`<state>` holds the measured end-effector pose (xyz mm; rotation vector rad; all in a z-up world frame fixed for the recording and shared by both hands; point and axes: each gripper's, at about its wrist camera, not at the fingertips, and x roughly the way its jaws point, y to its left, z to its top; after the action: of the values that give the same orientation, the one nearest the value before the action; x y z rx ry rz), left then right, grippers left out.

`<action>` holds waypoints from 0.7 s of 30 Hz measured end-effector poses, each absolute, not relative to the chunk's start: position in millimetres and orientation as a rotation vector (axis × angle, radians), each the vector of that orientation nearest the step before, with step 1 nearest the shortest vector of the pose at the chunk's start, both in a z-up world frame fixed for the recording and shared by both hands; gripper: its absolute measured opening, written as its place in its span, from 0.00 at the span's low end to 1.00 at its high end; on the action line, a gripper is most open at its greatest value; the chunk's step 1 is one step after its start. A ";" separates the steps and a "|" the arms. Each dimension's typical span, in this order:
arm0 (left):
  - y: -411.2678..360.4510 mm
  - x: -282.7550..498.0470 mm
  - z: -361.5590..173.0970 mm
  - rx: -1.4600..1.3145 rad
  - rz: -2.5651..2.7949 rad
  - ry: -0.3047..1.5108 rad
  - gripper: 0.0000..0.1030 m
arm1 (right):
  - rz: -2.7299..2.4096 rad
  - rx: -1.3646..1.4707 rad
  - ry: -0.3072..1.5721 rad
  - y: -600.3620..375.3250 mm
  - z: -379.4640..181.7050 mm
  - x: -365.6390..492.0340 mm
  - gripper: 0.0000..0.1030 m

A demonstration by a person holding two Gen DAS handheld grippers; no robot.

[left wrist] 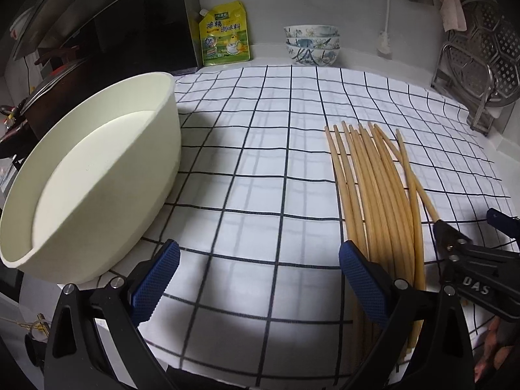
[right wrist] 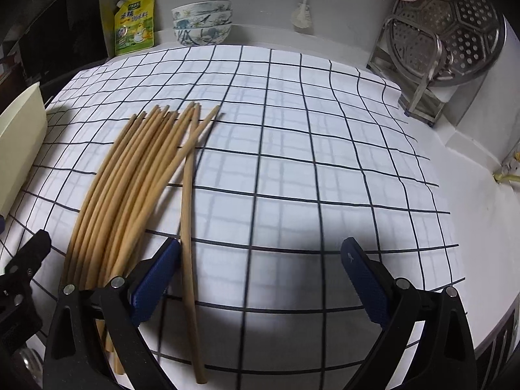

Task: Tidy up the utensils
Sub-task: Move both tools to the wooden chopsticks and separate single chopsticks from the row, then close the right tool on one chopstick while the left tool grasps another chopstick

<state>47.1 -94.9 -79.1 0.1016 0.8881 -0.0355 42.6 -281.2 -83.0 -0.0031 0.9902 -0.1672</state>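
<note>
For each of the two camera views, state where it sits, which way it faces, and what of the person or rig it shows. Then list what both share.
Left wrist: sits on the left claw, low over the checked cloth, facing the back wall; cream container at left, chopsticks at right; the right claw's tip and fingers show at far right.
Right wrist: sits on the right claw, same heading; chopsticks at left, steamer rack at right; the left claw's edge at far left.
Shared: cloth, chopsticks, container, stacked bowls, yellow pouch, rack.
</note>
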 end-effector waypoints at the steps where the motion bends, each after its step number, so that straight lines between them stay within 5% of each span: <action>1: -95.7 48.7 -80.4 0.097 -0.039 0.893 0.94 | -0.165 0.004 0.990 -284.0 -83.3 42.6 0.91; 21: -101.1 55.2 -85.2 0.068 -0.078 0.904 0.94 | -0.113 0.050 0.980 -291.5 -86.8 41.8 0.91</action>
<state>55.2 -101.1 -85.2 0.0677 0.9038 -0.0784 41.8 -291.5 -86.8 0.0503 0.9805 -0.1135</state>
